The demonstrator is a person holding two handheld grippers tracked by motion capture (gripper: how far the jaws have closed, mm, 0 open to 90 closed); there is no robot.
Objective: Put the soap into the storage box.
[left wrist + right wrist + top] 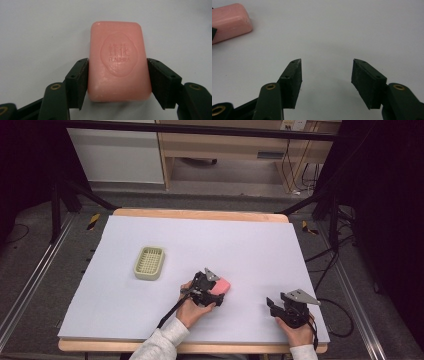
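Left gripper [117,75] clamps pink soap [118,62]; right gripper [326,72] empty, jaws apart; basket [149,263] well apart.

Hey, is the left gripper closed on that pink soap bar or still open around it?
Closed on it: the left gripper's pads press both long sides of the pink soap, which lies flat on the table.

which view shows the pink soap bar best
The left gripper view: the pink rectangular soap bar fills the centre, embossed top facing the camera. The high view shows it small, partly hidden by the left hand-held gripper; the right gripper view shows one end.
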